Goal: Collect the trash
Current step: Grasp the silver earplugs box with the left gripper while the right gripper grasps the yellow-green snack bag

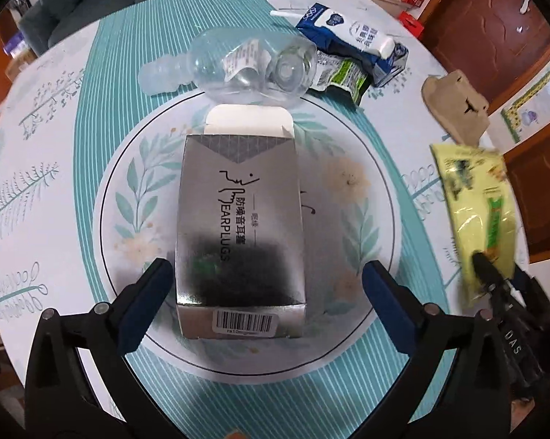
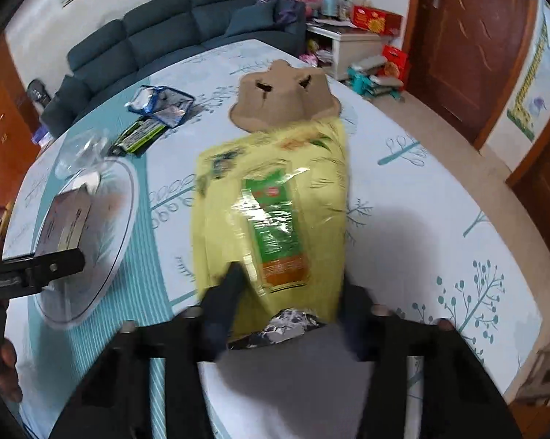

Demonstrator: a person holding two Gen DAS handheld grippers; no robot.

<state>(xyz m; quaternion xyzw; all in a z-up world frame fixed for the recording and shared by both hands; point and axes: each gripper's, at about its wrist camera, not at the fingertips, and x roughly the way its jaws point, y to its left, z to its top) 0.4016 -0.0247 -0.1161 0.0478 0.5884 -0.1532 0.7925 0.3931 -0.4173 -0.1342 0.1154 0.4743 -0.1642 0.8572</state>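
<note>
Left gripper [image 1: 264, 285] spread wide astride the earplug box [image 1: 240, 234] at mid-tabletop [image 1: 73, 190] — light, stiff, crushable card, best taken across its long sides — while the right gripper [image 2: 293, 307] pinches the limp, slippery yellow packet [image 2: 275, 216] at its near end.

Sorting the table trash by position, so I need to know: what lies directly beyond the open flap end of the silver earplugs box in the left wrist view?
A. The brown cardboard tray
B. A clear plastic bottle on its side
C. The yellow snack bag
B: the clear plastic bottle lies on its side just past the white flap of the earplugs box.
</note>
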